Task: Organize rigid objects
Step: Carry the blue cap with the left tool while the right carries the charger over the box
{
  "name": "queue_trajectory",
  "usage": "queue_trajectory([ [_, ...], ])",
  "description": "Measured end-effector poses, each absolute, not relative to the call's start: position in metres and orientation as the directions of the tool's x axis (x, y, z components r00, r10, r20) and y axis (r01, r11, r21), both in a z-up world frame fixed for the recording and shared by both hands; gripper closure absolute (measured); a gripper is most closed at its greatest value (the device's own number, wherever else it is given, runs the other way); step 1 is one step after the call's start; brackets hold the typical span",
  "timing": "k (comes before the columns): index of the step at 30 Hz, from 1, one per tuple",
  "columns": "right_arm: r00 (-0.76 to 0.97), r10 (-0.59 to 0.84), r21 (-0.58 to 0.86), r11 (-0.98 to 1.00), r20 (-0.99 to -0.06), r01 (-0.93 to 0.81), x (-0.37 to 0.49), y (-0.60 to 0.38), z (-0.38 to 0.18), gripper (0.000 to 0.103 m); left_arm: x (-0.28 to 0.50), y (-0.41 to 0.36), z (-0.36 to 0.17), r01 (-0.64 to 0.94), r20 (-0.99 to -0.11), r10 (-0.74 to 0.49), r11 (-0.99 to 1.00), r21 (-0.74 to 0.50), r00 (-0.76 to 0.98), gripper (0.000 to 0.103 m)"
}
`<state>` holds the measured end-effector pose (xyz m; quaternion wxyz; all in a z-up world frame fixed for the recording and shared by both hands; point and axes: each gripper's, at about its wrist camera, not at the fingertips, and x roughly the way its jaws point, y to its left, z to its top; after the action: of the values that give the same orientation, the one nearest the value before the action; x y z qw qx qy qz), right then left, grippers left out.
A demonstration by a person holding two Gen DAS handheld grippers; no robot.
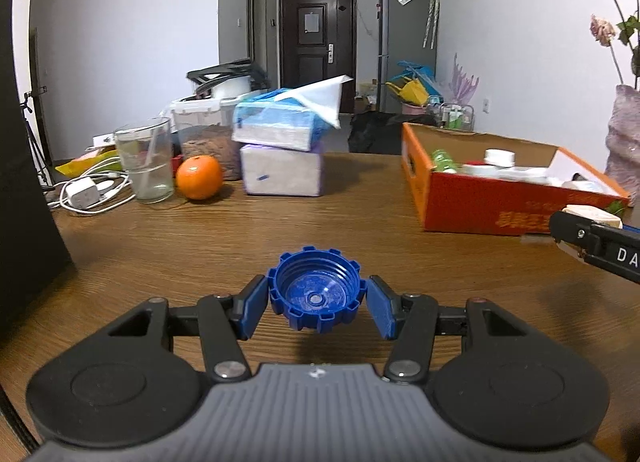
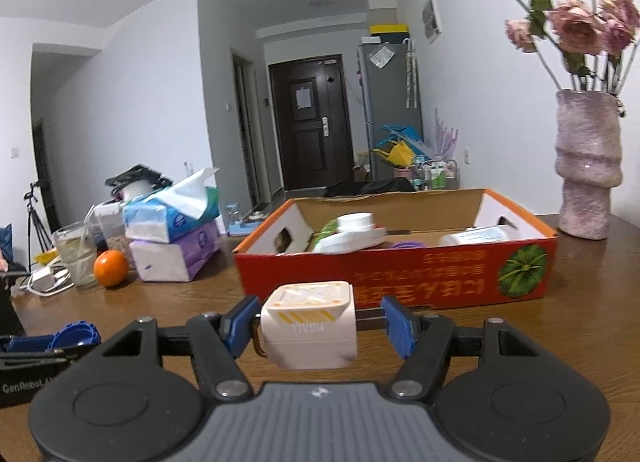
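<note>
Jaws clamped on blue cap [image 1: 316, 294] and "NEALL"-marked white block [image 2: 308, 330], orange box [image 2: 400, 274] ahead.

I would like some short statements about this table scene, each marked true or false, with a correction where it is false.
1. The left gripper holds a blue cap between its fingers. True.
2. The right gripper is empty. False: it holds a white cube-shaped object.
3. The orange lies inside the cardboard box. False: it sits on the table, beside a drinking glass.
4. The cardboard box already contains several items. True.
5. The vase of flowers stands on the floor. False: it stands on the table, behind the box.
</note>
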<state>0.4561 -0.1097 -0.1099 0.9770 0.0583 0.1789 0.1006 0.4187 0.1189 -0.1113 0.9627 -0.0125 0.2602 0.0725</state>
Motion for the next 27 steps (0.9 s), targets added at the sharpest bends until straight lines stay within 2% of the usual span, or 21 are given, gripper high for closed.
queue_trajectory([
  [17, 0.947, 0.15, 0.207, 0.974, -0.284, -0.093, 0.456, -0.178, -0.1, 0.037, 0.43, 0.031, -0.095, -0.063, -0.46, 0.041, 0.998, -0.032, 0.887, 0.048],
  [27, 0.964, 0.117, 0.205, 0.977, -0.24, -0.068, 0.466, -0.197, -0.096, 0.037, 0.454, 0.006, -0.079, -0.058, -0.41, 0.024, 0.996, -0.073, 0.912, 0.048],
])
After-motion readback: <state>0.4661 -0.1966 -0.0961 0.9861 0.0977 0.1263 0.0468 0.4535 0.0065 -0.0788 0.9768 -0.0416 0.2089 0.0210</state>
